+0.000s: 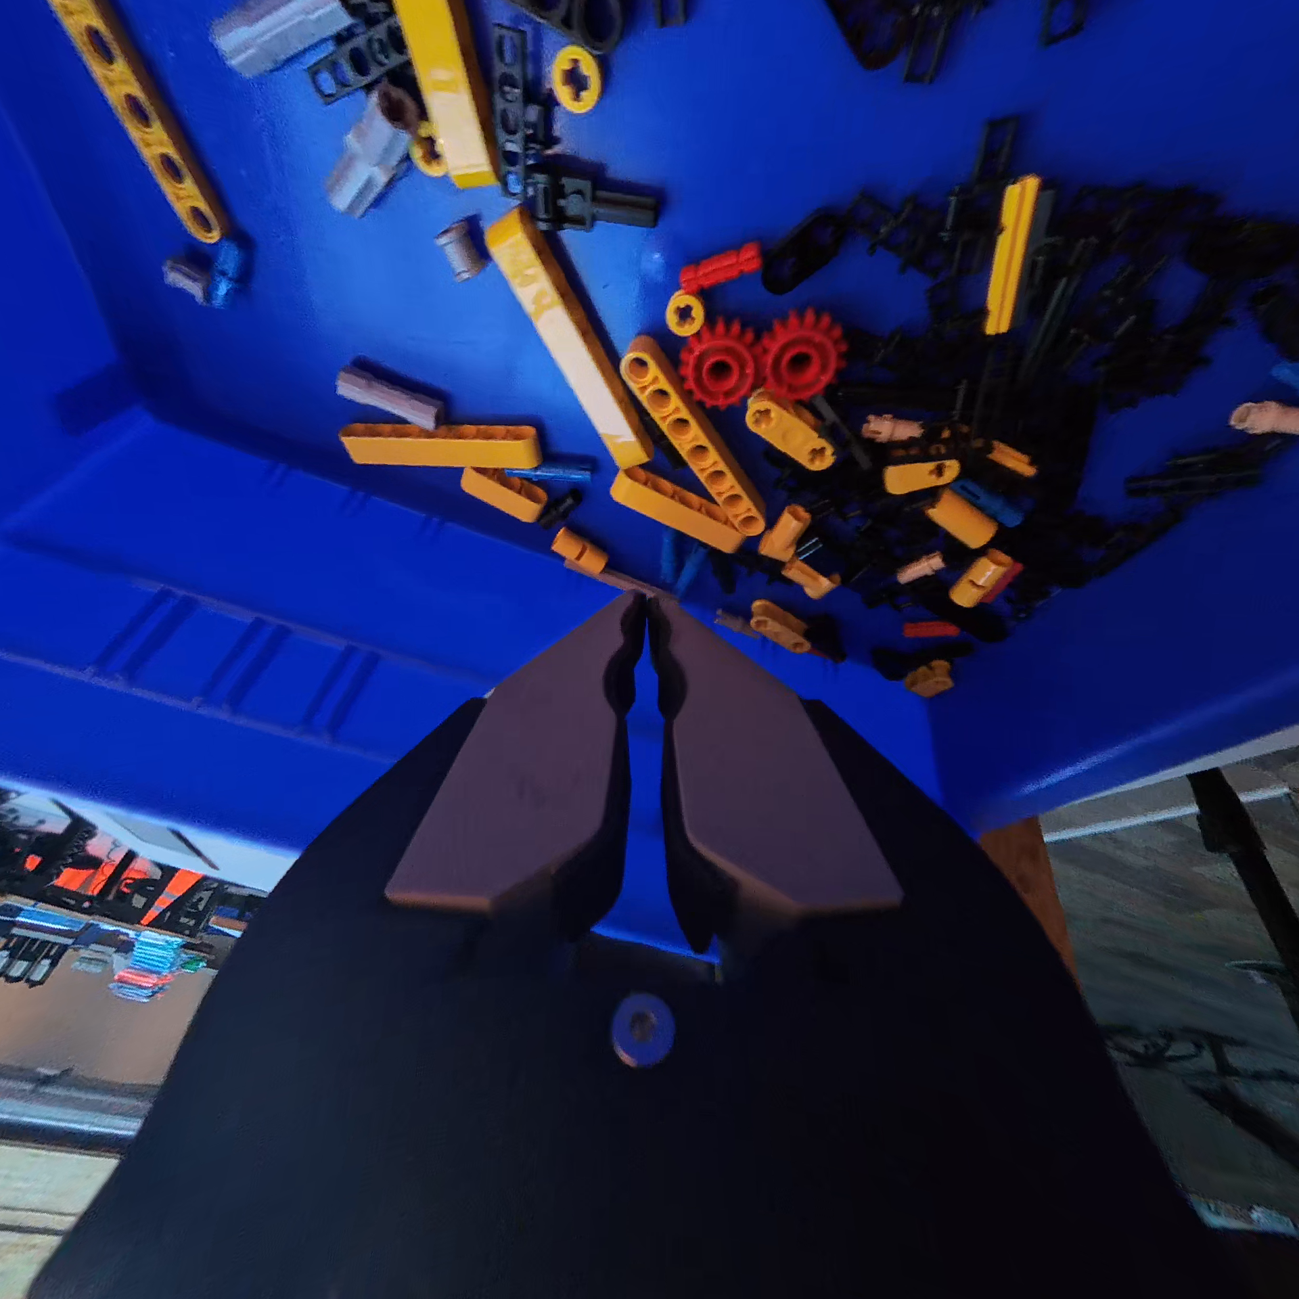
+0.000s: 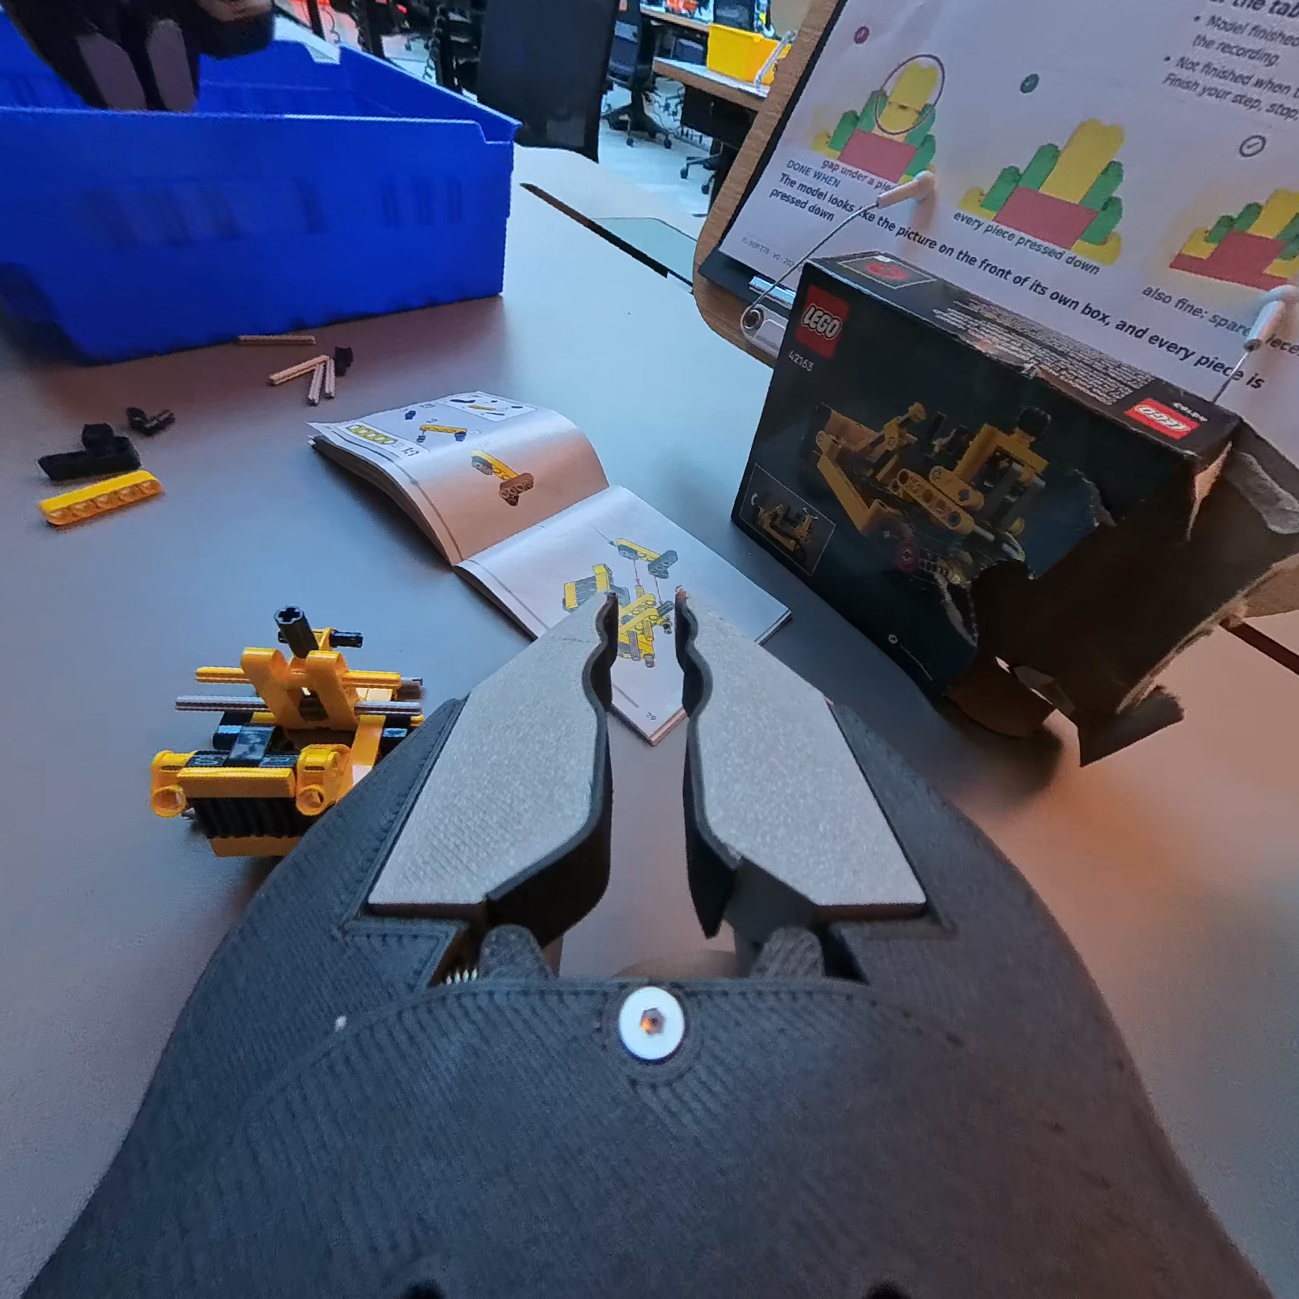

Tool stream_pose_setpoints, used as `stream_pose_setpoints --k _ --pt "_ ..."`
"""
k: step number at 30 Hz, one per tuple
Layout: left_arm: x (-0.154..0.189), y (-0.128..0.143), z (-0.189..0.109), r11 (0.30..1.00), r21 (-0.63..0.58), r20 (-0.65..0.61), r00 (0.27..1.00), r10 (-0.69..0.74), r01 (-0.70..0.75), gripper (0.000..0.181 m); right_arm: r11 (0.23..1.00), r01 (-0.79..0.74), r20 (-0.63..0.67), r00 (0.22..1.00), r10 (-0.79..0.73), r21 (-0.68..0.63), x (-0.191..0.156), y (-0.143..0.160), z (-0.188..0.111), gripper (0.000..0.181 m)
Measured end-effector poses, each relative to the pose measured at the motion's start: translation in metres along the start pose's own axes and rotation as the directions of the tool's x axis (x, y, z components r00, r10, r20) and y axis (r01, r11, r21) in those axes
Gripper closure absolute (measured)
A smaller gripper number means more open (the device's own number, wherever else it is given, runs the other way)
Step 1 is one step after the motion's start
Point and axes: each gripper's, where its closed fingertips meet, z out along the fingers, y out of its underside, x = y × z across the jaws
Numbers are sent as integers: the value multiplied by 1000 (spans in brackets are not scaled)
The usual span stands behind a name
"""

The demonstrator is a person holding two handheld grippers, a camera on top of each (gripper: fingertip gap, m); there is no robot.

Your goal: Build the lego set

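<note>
We are looking at a partly built model (image 2: 281, 731), a yellow-and-black chassis standing on the grey table (image 2: 211, 984) at the lower left of the right wrist view, with axles sticking out of its sides and a black pin rising from its top; set against the finished bulldozer pictured on the set's box (image 2: 935, 485) at the right of that frame, we are judging the build to be at an early-to-middle stage, with the blade, the tracks and most of the body not yet added. The instruction booklet (image 2: 492, 492) is lying open at the centre of the frame, just beyond the right gripper (image 2: 647, 604), whose jaws are standing slightly apart and holding nothing. A yellow beam (image 2: 98, 495), two black connectors (image 2: 91, 453) and a few tan axles (image 2: 309, 369) are waiting loose at the upper left, near the blue bin (image 2: 281, 232). In the left wrist view we are seeing the bin's floor (image 1: 351, 316) from above, crowded with unused parts: yellow beams, two red gears (image 1: 759, 362) at centre right, and a tangle of black track links (image 1: 1054, 351) at the right. The left gripper (image 1: 645, 606) is hovering over the near edge of this pile with its tips nearly closed; we cannot tell whether a small piece is pinched between them.
</note>
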Motion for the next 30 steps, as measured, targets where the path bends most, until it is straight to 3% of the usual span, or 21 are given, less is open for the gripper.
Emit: stream_pose_setpoints --k 22,26,30 --pt "6 -8 17 999 -25 -14 999 32 -33 179 1000 7 -8 1000 -7 0 1 0 -1 170" --pt "3 -6 8 1000 1 10 1000 15 -15 179 1000 3 -9 1000 -3 4 2 -1 -2 170" --pt "-8 -8 -22 993 89 74 994 -83 76 179 1000 -1 -7 1000 1 14 2 -3 -3 170"
